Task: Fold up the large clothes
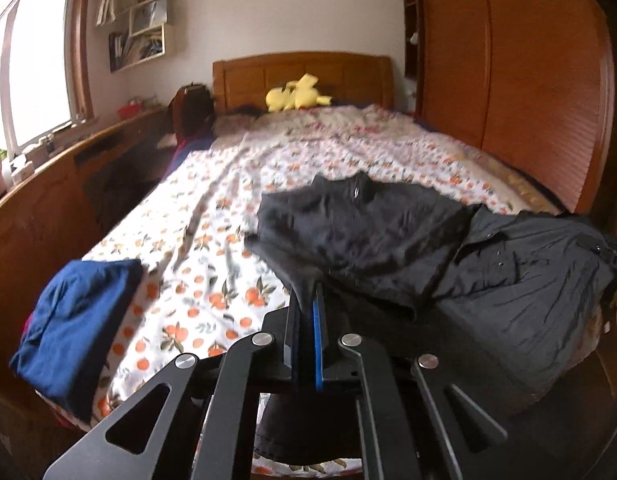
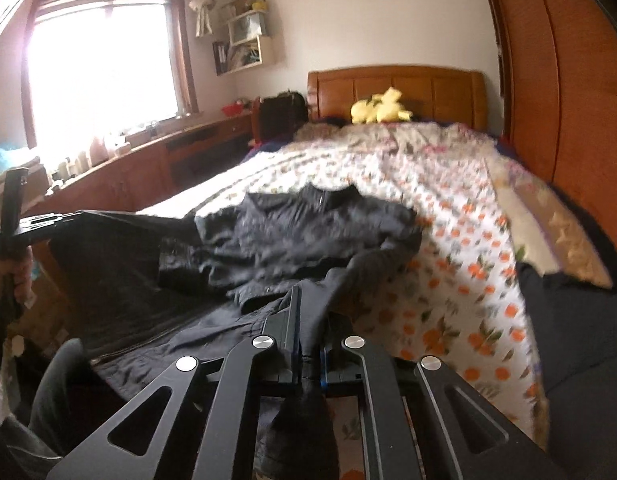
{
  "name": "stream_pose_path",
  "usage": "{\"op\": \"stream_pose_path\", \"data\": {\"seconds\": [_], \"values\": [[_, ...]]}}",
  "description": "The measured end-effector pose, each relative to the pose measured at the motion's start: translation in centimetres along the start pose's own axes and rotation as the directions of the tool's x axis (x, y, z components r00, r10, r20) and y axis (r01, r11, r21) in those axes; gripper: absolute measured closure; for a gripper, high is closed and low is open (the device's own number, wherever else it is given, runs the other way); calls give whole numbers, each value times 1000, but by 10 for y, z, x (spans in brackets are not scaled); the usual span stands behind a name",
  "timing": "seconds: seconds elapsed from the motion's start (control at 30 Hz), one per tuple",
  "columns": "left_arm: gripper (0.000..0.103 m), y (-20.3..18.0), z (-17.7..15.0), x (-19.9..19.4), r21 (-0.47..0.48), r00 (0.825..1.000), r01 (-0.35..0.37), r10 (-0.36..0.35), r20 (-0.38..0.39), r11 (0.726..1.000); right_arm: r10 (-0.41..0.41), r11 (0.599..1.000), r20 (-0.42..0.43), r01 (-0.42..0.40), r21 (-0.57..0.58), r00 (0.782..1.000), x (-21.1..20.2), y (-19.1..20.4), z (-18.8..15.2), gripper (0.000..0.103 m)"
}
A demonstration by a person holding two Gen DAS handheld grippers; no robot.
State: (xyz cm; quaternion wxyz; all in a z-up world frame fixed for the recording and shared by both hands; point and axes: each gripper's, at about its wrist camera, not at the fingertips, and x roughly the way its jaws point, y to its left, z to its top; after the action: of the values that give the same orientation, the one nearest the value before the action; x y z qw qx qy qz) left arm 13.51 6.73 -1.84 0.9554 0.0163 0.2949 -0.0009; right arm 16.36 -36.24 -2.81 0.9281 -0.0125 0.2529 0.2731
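A black jacket [image 1: 372,236] lies on a bed covered by an orange-print sheet [image 1: 212,240], its near hem lifted. The left gripper [image 1: 308,300] and right gripper [image 2: 304,312] are each clenched on that hem. A folded navy garment [image 1: 76,320] sits at the bed's left edge. A wooden headboard [image 1: 304,76], yellow plush toy [image 1: 296,94], window [image 2: 100,68] and wardrobe [image 1: 508,80] surround the bed.

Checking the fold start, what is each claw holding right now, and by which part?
Both hold the black jacket: the left claw pinches its near edge, the right claw pinches fabric along the same near side.
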Motion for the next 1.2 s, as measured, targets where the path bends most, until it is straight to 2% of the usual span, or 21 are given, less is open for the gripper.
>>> {"op": "stream_pose_path", "data": {"seconds": [0.33,0.53,0.67,0.77,0.83,0.93,1.2], "values": [[98,-6,0,-75,18,995,57,-59,86,998,-31,997,67,35,-67,997,-63,25,32,99],[98,-8,11,-121,39,983,99,-104,152,994,-40,996,127,50,-79,991,-106,34,46,99],[98,-13,17,-137,58,975,112,-121,189,992,-40,994,165,57,-95,985,-125,41,47,99],[98,-12,20,-124,54,978,116,-124,169,992,-42,994,139,56,-93,989,-112,37,42,99],[98,-5,20,-100,46,986,100,-106,132,994,-50,995,112,59,-83,992,-94,31,40,99],[98,8,23,-67,18,990,114,-115,85,993,-59,997,84,63,-51,995,-69,23,38,99],[97,35,52,-6,39,989,140,-142,44,989,-96,995,108,97,-5,990,-35,12,56,98]]}}
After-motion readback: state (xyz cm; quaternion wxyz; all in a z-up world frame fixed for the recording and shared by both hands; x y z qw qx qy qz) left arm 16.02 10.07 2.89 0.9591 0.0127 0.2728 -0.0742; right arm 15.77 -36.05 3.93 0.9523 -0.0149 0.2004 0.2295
